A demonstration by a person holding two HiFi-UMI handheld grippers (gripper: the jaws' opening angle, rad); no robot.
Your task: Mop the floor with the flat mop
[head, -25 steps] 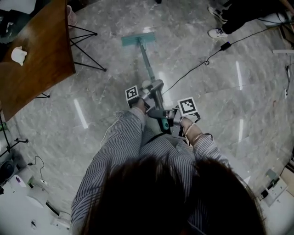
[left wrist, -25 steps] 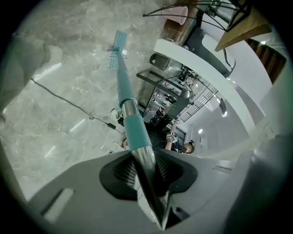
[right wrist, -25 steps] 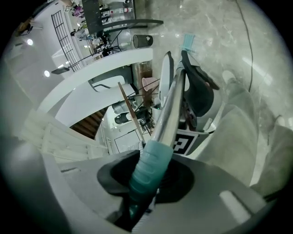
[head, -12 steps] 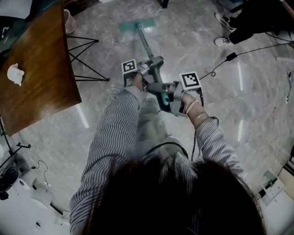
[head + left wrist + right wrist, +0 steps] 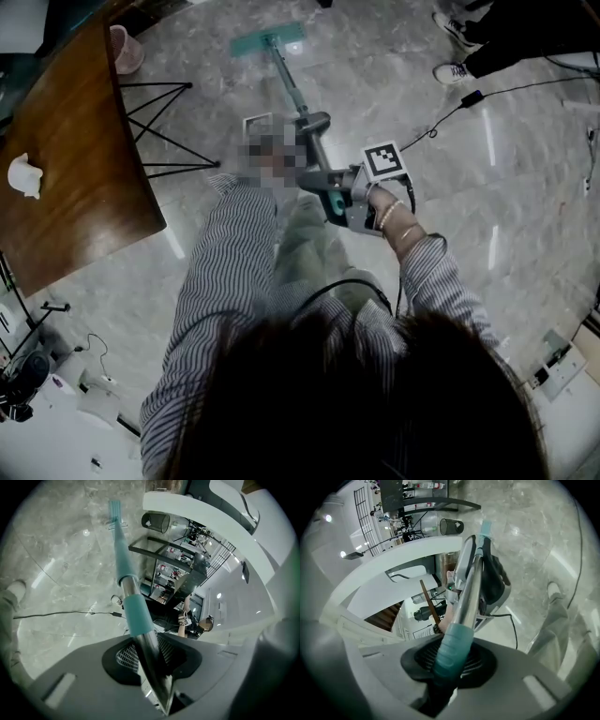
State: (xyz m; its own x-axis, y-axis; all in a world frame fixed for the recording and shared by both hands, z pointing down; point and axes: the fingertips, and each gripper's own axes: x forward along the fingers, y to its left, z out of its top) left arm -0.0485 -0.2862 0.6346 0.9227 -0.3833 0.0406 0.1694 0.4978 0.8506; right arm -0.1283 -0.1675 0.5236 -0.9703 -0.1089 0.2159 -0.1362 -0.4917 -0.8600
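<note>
The flat mop has a teal head (image 5: 270, 39) flat on the grey marble floor, far ahead of me, and its metal pole (image 5: 298, 98) slopes back toward my body. My left gripper (image 5: 309, 124) holds the pole further down. In the left gripper view the pole (image 5: 140, 634) runs between the pads of that gripper (image 5: 150, 656), whose jaws have just been closing on it. My right gripper (image 5: 326, 183) is shut on the teal handle grip (image 5: 452, 646) at the pole's upper end, just behind the left one. A mosaic patch hides the left gripper's marker cube.
A wooden table (image 5: 75, 159) with black wire legs (image 5: 159, 122) stands at the left, and a pink cup (image 5: 125, 47) sits beyond it. A black cable (image 5: 450, 108) crosses the floor on the right. A person's shoes (image 5: 450, 70) are at the top right.
The mop head has slid away from me across the floor. Both grippers went forward with the pole and have stayed nearly still in the last half second.
</note>
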